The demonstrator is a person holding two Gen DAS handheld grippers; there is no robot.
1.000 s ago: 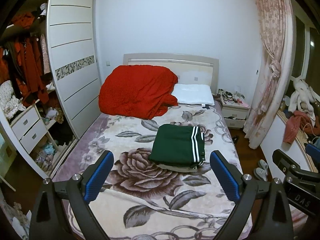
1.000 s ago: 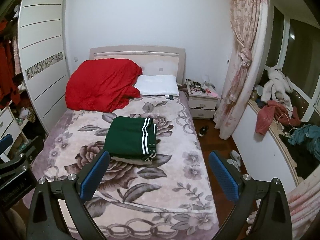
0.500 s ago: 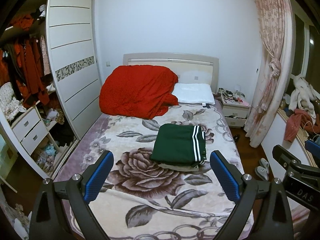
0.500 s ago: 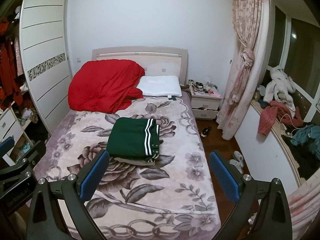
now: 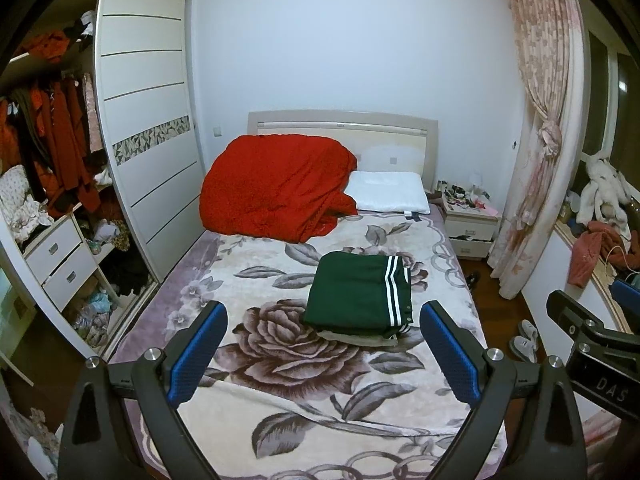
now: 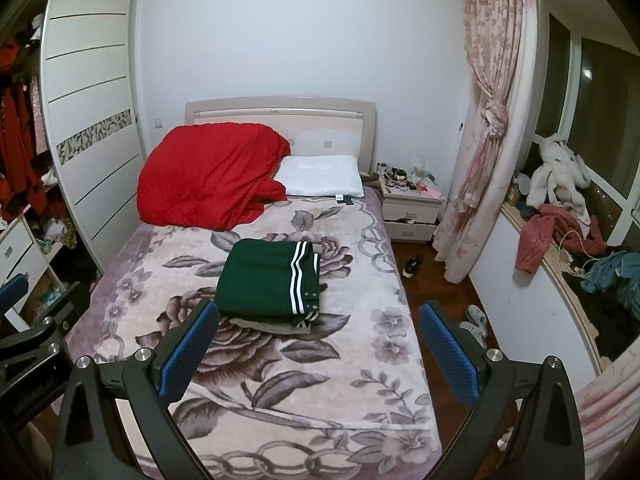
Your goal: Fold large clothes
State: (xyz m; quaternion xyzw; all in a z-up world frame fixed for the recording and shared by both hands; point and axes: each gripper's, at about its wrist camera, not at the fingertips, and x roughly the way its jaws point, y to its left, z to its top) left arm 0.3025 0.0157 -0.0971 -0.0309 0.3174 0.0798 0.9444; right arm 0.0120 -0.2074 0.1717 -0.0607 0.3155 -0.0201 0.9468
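gaping wide, both grippers' fingers [image 5: 200, 344] [image 6: 448, 352] hold nothing.

One bed [image 5: 280, 360] fills the room, covered by one floral blanket [image 6: 320, 360]. On it lie one folded green garment [image 5: 356, 292] with white stripes, one bunched red quilt [image 5: 276, 188] and one white pillow [image 5: 386, 196]. One bedside cabinet [image 6: 412, 208] has two drawers. One pink curtain [image 6: 492, 120] hangs tied back. One wardrobe [image 5: 152, 140] stands alongside. Two grippers are raised over the bed, the left gripper [image 5: 324, 352] and the right gripper [image 6: 320, 350], each with two blue-padded fingers spread wide. One dark shoe [image 6: 413, 266] sits on the floor.
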